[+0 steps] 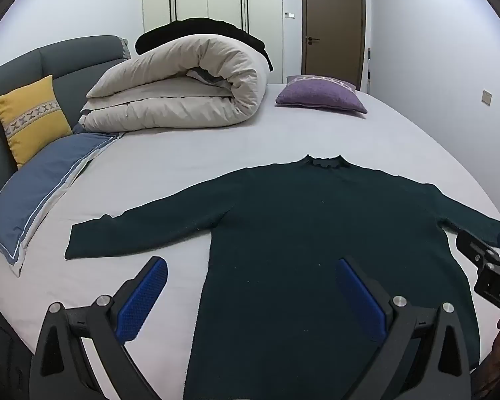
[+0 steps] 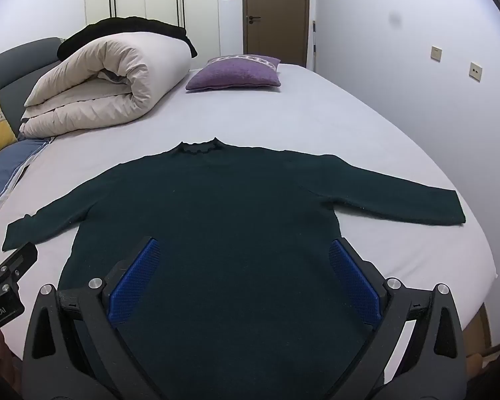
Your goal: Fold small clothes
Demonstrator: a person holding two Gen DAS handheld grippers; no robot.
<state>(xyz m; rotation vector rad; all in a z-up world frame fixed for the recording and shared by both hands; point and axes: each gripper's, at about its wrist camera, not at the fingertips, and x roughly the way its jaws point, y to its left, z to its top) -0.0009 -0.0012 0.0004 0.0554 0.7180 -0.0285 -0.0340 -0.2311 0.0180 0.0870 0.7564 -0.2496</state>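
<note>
A dark green long-sleeved sweater (image 1: 303,220) (image 2: 223,206) lies flat on the pale bed sheet, collar away from me, both sleeves spread out sideways. My left gripper (image 1: 250,263) hovers above the sweater's lower left side, blue pads wide apart and nothing between them. My right gripper (image 2: 245,245) hangs over the sweater's lower body, open just as wide and empty. The right gripper's body (image 1: 486,263) shows at the right edge of the left wrist view. In the right wrist view the left gripper's body (image 2: 6,286) shows at the left edge.
A rolled beige duvet (image 1: 183,80) with a black garment (image 1: 196,31) on top lies at the far left of the bed. A purple cushion (image 1: 320,95), a yellow cushion (image 1: 33,116) and a blue pillow (image 1: 46,183) sit nearby. The bed's edge (image 2: 476,266) curves at the right.
</note>
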